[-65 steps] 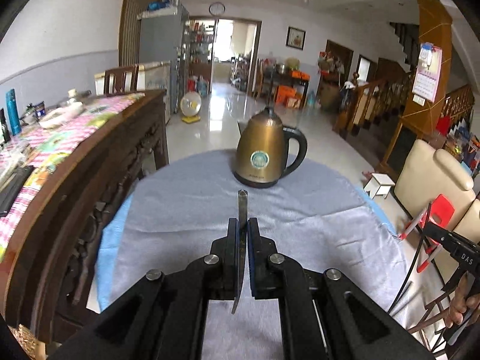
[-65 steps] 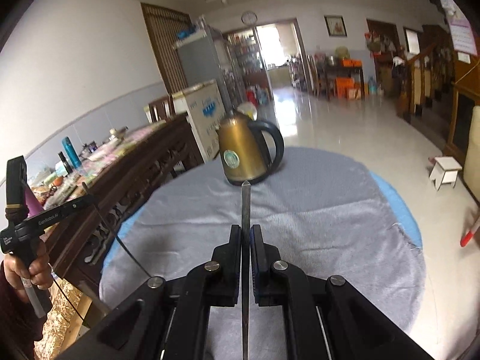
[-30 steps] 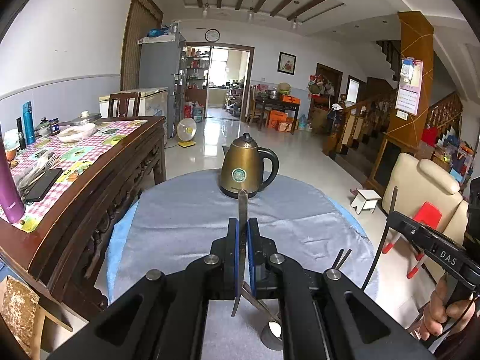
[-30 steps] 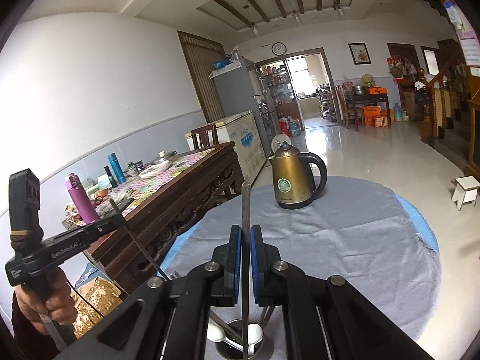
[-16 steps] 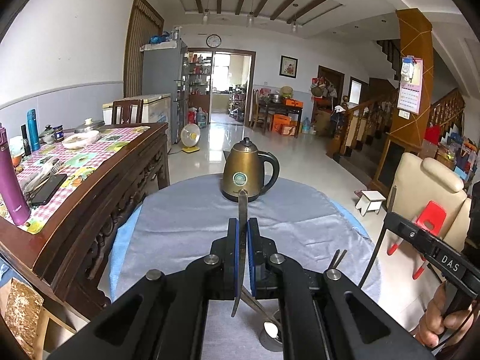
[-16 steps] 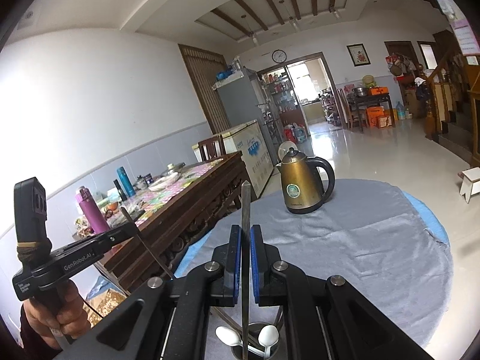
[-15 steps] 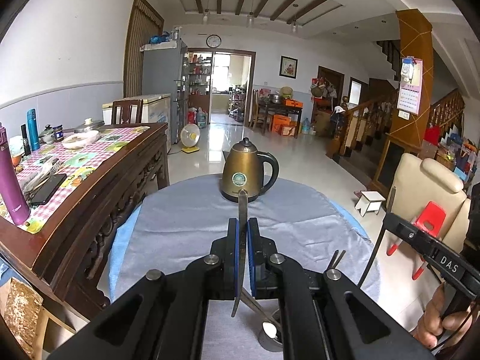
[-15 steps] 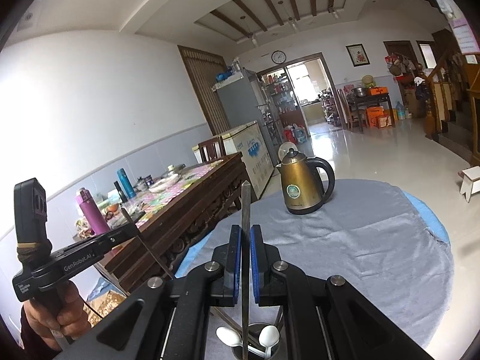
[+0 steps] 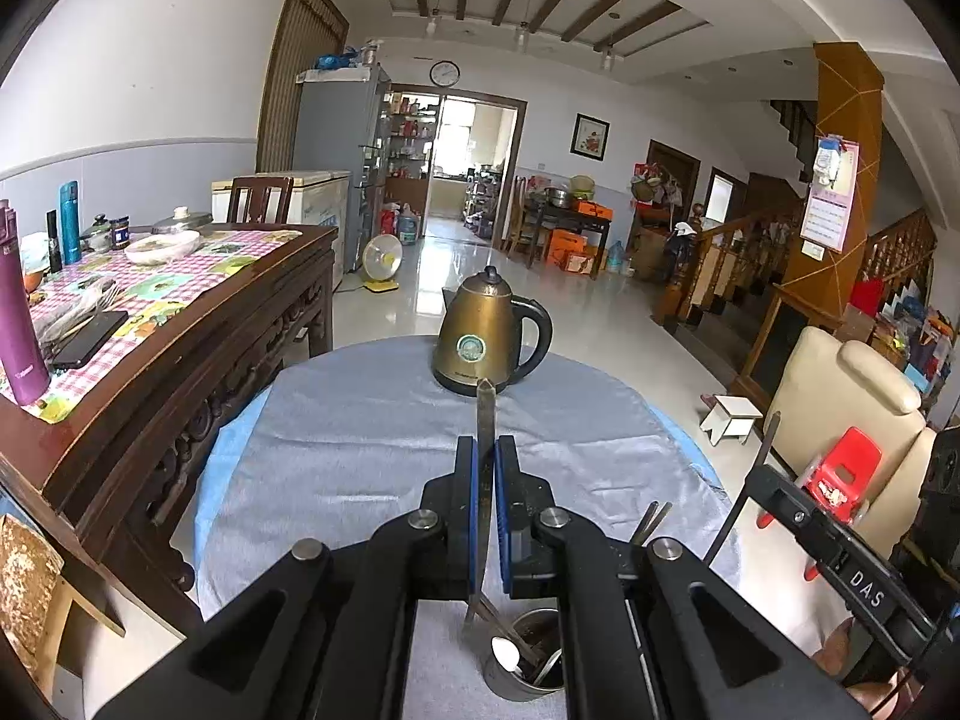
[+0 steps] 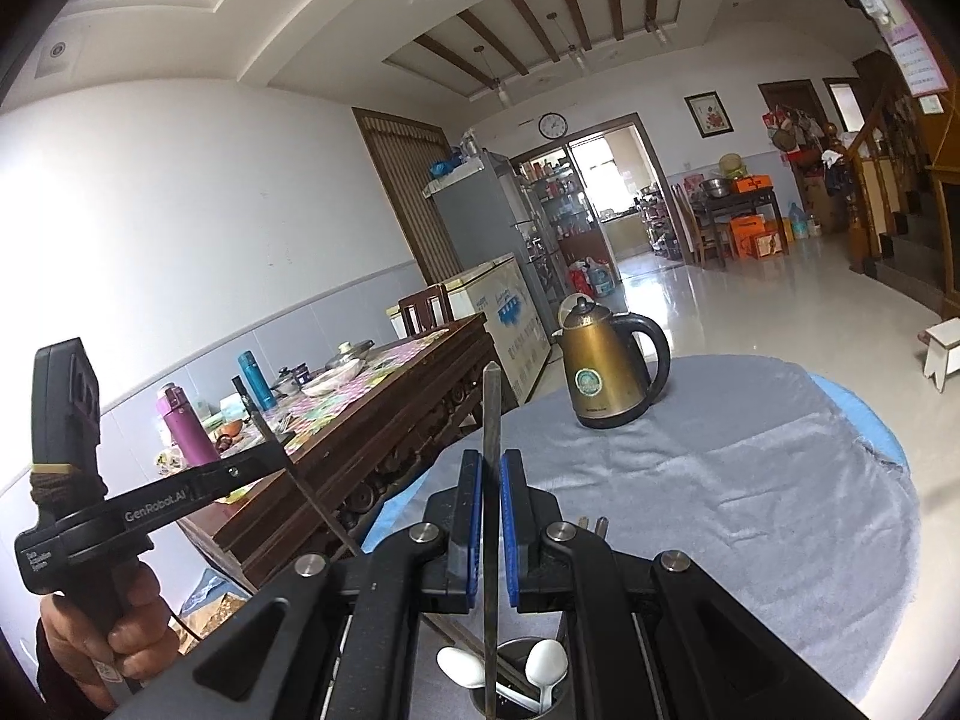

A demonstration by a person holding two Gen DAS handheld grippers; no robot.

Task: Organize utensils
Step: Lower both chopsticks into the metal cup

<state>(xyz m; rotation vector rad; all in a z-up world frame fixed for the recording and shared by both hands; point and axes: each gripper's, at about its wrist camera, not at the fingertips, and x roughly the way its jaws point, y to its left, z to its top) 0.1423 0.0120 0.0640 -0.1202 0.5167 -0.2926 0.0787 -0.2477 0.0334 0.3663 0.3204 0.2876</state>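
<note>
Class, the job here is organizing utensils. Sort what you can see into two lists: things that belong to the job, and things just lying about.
Part of the job:
left gripper, shut on a metal utensil
right gripper, shut on another metal utensil
metal cup holding white spoons

Just lying about:
gold kettle
purple bottle
blue flask
phone
white stool

"GenRobot.AI" is showing in white on the black arm of the left gripper [image 10: 273, 462], left of the kettle [image 10: 606, 375], while "DAS" is reading on the right gripper [image 9: 774, 468], right of it.
</note>
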